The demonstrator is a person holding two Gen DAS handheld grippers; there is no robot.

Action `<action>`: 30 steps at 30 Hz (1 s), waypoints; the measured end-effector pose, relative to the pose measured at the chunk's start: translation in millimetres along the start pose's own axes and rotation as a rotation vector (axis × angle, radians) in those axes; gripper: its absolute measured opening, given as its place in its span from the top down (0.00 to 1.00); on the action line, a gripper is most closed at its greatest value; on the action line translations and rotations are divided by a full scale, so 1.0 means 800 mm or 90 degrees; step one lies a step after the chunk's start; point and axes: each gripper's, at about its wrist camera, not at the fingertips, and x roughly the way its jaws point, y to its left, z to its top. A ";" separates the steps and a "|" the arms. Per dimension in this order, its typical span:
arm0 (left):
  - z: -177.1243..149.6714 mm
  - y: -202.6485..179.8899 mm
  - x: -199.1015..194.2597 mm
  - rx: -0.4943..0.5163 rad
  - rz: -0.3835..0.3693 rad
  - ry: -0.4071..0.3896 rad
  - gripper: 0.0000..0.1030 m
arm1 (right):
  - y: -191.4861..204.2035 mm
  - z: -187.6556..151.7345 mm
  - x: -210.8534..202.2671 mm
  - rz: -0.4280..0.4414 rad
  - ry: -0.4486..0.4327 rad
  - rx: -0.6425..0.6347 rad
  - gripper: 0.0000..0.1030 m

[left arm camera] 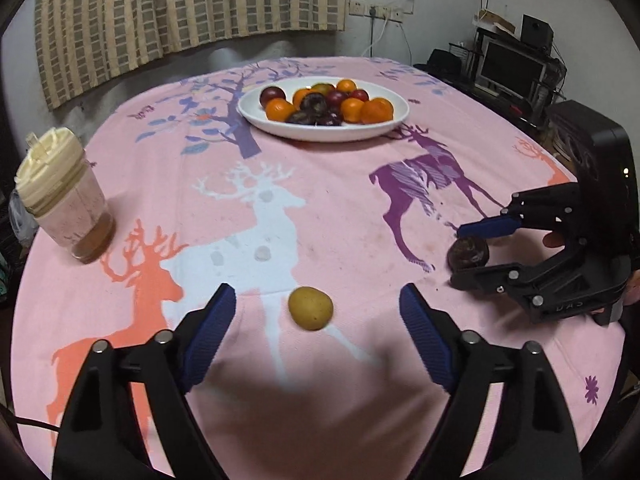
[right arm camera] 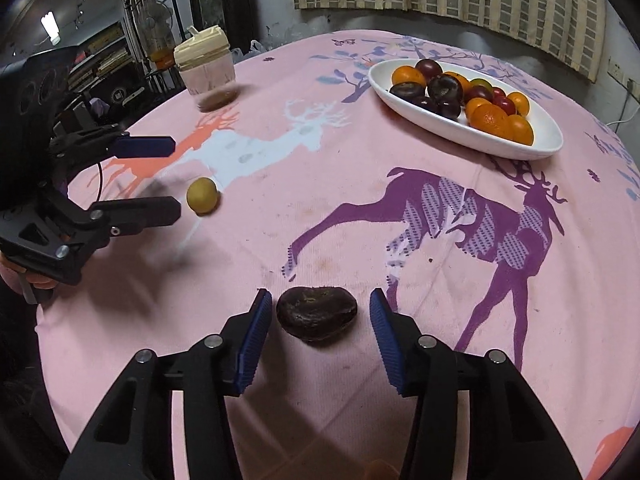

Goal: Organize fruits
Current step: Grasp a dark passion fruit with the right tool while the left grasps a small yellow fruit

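Note:
A small yellow-green fruit (left arm camera: 311,308) lies on the pink cloth just ahead of my open left gripper (left arm camera: 318,312); it also shows in the right wrist view (right arm camera: 202,195). A dark wrinkled fruit (right arm camera: 316,315) lies on the cloth between the open fingers of my right gripper (right arm camera: 320,312), with gaps on both sides. In the left wrist view the right gripper (left arm camera: 466,254) brackets that dark fruit (left arm camera: 467,254). A white oval plate (left arm camera: 384,130) at the far side holds oranges and dark plums; it also shows in the right wrist view (right arm camera: 532,148).
A plastic jar with a cream lid (left arm camera: 60,196) stands at the table's left edge, also in the right wrist view (right arm camera: 206,72). The round table carries a pink deer-print cloth (left arm camera: 280,208). Curtains, shelves and a monitor stand beyond the table.

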 end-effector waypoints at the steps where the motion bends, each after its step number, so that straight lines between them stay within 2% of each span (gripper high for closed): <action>1: -0.001 0.000 0.003 0.000 -0.001 0.004 0.25 | 0.002 -0.002 -0.001 -0.009 -0.002 -0.007 0.59; 2: -0.002 0.000 0.005 0.001 -0.002 0.009 0.27 | 0.002 -0.003 -0.001 -0.005 -0.003 -0.010 0.63; 5: -0.004 0.000 0.010 -0.003 -0.011 0.016 0.28 | 0.002 -0.004 -0.003 -0.005 -0.007 -0.013 0.63; 9: -0.005 -0.002 0.016 -0.002 -0.024 0.026 0.38 | -0.012 0.001 -0.021 -0.009 -0.049 0.017 0.63; 14: -0.005 -0.002 0.021 -0.007 -0.029 0.036 0.47 | -0.023 0.001 -0.020 -0.012 -0.043 0.039 0.63; 22: -0.004 -0.001 0.025 -0.011 -0.024 0.043 0.49 | -0.021 0.001 -0.022 -0.013 -0.047 0.038 0.63; 25: -0.004 -0.002 0.027 -0.009 -0.023 0.048 0.56 | -0.021 0.000 -0.022 -0.014 -0.049 0.037 0.63; 30: -0.004 0.001 0.028 -0.016 -0.019 0.050 0.59 | -0.021 0.001 -0.024 -0.018 -0.051 0.037 0.63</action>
